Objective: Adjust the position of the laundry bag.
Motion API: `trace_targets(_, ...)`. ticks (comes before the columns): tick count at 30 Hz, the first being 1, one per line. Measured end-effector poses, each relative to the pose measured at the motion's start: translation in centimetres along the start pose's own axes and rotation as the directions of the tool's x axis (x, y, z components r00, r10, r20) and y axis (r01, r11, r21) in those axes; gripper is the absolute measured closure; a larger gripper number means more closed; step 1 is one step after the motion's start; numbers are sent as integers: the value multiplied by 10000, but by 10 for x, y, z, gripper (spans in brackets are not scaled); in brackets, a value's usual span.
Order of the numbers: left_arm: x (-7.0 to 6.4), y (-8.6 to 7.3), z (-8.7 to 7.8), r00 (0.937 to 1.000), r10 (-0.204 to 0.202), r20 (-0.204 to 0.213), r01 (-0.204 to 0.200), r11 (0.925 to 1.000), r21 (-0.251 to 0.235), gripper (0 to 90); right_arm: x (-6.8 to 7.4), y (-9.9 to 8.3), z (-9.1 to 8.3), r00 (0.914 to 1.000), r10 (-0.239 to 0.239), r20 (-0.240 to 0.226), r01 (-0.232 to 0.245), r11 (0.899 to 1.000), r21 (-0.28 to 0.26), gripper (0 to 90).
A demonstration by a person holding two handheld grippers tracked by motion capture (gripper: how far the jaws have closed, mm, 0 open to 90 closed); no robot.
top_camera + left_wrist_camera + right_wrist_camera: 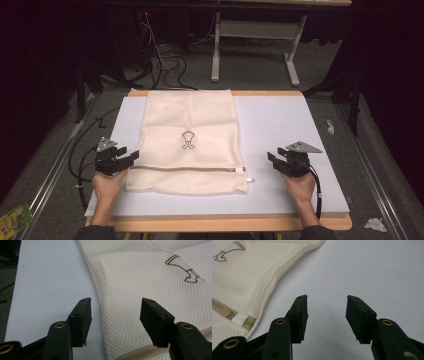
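A: Quick pass. Main thing on the table (280,200)?

B: Cream mesh laundry bag (189,140), lying flat on the pale sheet, left of centre. Its far edge reaches the table's far edge. Small outline logo (188,140) printed mid-bag. A zipper (185,169) runs across it near the person's end, with the white pull tab (242,171) at the bag's right side.

A: Left gripper?

B: Left gripper (131,158) sits at the bag's left edge, about level with the zipper, held by the left hand (107,185). Jaws spread wide, nothing between them. In the left gripper view (115,315) one jaw is over bare sheet, the other over the mesh, so the bag's edge runs up between them (whether they touch the fabric, cannot tell).

A: Right one?

B: Right gripper (272,160) is on open sheet to the right of the bag, clearly apart from it, in the right hand (300,187). Jaws also wide apart, empty. In the right gripper view (327,313) both jaws are over plain sheet; the bag (242,280) is off to the left, zipper end and white tab (239,319) near the left jaw.

A: Both have the grey plate?

B: Yes, on top of each. Cables trail back toward the person.

A: Surroundings?

B: Dark floor, a grey table frame (255,45) beyond, loose cables (165,60) on the floor (messy), a crumpled white scrap (375,224) on the floor at near right.
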State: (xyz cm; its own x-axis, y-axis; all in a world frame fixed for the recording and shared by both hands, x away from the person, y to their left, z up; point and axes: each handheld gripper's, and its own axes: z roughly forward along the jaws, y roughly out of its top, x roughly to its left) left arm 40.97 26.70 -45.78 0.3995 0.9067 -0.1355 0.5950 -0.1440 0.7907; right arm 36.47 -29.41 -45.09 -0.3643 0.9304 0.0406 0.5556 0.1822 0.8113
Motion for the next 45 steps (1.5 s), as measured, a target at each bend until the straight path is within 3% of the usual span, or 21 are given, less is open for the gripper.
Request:
trace_targets(3,-2,2,1,9999,-44,101,43,9999,135,421,5,2,2,9995,97,-297,-96,9999,51,547)
trace_targets(7,-5,2,4,9998,171,-98,-168,9993,320,398,12,5,7,9971,278,-703,-263,9994,217,550)
trace_targets(14,-6,3,8,9999,86,-93,-80,9982,600,365,24,12,16,9902,474,-1314,-408,9978,526,548)
trace_targets(27,-8,6,16,9999,-59,-100,70,9941,1083,336,48,23,41,9774,546,-2044,-271,9905,1348,510)
trace_targets(39,-8,8,29,9993,-200,-330,247,9889,1464,339,67,31,65,9795,459,-1963,-48,9788,2049,455)
trace_targets(45,-7,8,34,9984,-311,-475,387,9852,1671,338,68,31,73,9798,708,-1873,-251,9714,2359,455)
